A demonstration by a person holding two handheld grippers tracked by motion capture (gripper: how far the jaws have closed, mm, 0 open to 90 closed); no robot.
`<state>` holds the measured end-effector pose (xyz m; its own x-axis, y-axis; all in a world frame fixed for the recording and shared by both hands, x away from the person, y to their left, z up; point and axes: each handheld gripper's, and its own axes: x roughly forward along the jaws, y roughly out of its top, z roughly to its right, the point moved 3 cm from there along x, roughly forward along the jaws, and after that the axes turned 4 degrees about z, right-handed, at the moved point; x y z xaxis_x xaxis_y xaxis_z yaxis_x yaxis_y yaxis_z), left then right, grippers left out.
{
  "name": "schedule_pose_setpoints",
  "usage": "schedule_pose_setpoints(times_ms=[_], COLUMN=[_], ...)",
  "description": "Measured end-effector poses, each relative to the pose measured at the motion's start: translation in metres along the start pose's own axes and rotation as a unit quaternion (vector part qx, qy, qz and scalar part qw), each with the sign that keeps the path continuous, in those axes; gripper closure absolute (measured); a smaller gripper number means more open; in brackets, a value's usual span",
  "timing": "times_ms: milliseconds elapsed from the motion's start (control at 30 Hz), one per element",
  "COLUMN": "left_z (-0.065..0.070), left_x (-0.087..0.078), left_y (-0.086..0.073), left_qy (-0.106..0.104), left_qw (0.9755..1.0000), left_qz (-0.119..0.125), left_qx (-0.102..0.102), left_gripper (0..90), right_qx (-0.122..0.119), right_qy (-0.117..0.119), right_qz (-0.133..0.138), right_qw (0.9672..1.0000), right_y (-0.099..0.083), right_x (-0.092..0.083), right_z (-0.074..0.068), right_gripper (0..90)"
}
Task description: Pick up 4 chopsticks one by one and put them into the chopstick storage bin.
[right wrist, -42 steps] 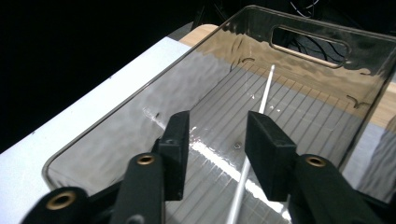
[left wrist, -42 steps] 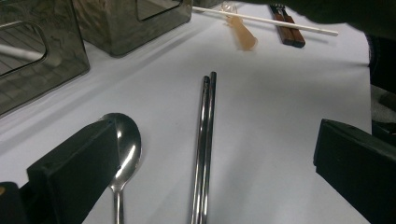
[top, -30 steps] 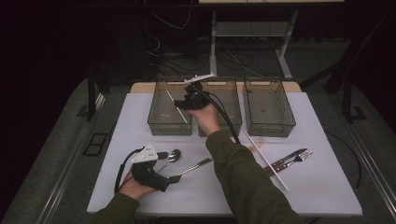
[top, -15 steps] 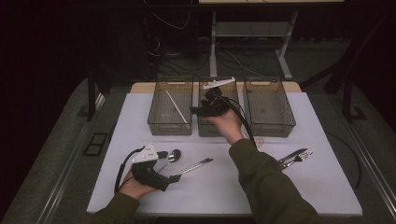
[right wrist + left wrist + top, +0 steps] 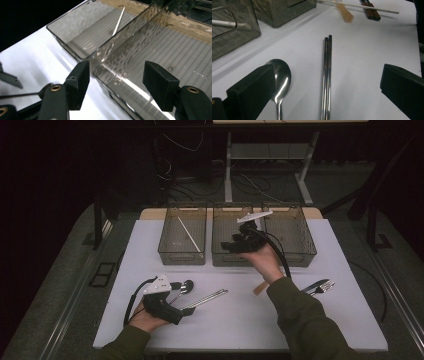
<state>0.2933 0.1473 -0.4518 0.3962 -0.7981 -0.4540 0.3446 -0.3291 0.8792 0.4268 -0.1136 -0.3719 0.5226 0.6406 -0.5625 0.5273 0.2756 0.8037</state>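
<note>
- Right gripper [image 5: 227, 246]: held over the middle bin [image 5: 225, 260], above its near left wall; the jaws stand apart with nothing between them and have just been opening.
- The left bin [image 5: 172, 255] lies just to its left and holds a white chopstick [image 5: 189, 234].
- Left gripper [image 5: 189, 311]: low over the table [image 5: 235, 320], jaws wide apart, gripping nothing.
- A metal chopstick pair [image 5: 326, 77] lies between its jaws; a spoon [image 5: 280, 82] lies beside one jaw.
- Open white surface extends ahead of the left gripper.
</note>
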Motion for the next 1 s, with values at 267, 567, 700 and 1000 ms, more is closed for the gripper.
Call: schedule_pose_setpoints(times_ms=[267,567,700,1000], left_z=[-0.001,0.0,0.0,0.002], left_x=[0.002,0.002,0.001,0.002], left_y=[-0.001,0.0,0.0,0.0], left_qy=[0.002,0.004,0.004,0.001], left_qw=[1.0,1.0,0.9999,0.9999], left_qz=[-0.005,-0.007,-0.009,-0.008], left_qx=[0.006,0.005,0.009,0.009], left_gripper=[0.0,0.0,0.0,0.0], right_qx=[-0.006,0.003,0.002,0.003], right_qy=[-0.007,-0.014,-0.02,-0.035], right_qz=[-0.01,-0.022,-0.029,-0.046], right_qw=[0.9999,0.9997,0.9994,0.9983], right_y=[-0.024,-0.054,-0.066,-0.093], right_x=[-0.024,-0.049,-0.059,-0.082], right_z=[0.011,0.027,0.032,0.039], right_gripper=[38.1,38.0,38.0,38.8])
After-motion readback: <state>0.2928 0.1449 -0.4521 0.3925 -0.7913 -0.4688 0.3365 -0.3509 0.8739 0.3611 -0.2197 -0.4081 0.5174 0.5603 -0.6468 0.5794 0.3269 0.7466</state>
